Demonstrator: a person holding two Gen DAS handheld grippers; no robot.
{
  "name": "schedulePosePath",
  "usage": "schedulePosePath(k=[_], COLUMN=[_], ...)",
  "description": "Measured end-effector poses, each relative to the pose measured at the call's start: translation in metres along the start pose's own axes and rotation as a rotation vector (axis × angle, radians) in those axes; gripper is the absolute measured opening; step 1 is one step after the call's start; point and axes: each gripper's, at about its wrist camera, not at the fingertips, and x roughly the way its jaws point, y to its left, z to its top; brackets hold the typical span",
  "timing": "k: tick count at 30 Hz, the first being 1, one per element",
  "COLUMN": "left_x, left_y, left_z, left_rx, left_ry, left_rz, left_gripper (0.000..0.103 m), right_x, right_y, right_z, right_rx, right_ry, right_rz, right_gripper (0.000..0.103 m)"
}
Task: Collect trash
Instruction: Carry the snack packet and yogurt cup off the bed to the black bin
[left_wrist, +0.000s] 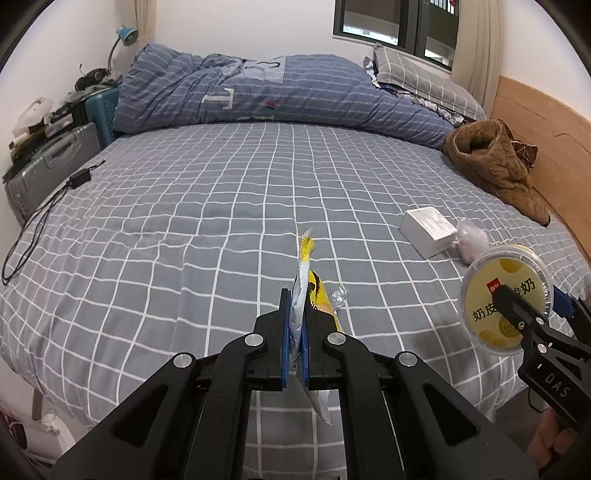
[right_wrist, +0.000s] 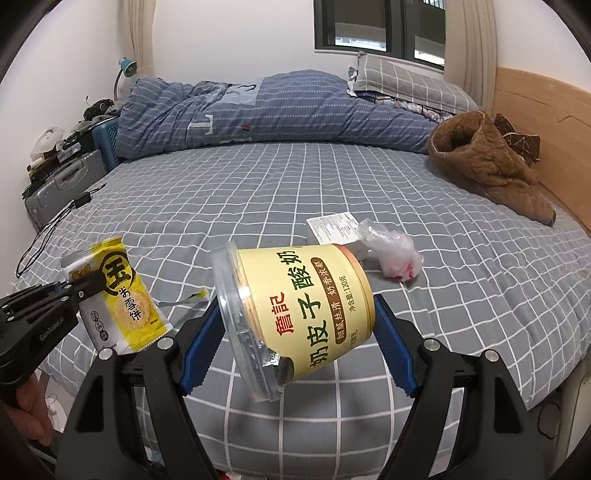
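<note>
Yellow wrapper (left_wrist: 302, 295), clamped edge-on between the closed blue pads of the left gripper (left_wrist: 295, 314), held above the checked bed (left_wrist: 184, 221). Yogurt tub (right_wrist: 295, 317), tilted on its side with clear lid facing left, gripped across its body by the wide-set jaws of the right gripper (right_wrist: 295, 347), likewise off the sheet. On the bed beyond: white box (left_wrist: 428, 230) touching a crumpled plastic bag (right_wrist: 391, 251); small clear scrap (left_wrist: 340, 295); brown garment (left_wrist: 495, 166); folded blue quilt (left_wrist: 277, 92).
</note>
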Motion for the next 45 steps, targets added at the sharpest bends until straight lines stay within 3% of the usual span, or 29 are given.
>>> schedulePosePath(k=[23,45], left_x=[-0.06,-0.104], left_y=[-0.006,-0.015], left_z=[-0.039,-0.096], left_rx=[-0.022,-0.011], left_ry=[-0.013,0.017], left_rz=[-0.029,-0.043], left_gripper=[0.004,0.004], right_x=[-0.055,-0.103], right_y=[0.011,0.025], right_z=[-0.032,-0.075], right_rx=[-0.003,-0.036], right_ry=[-0.011,0.001], right_rz=[0.005,0.022], right_gripper=[0.074,0.074])
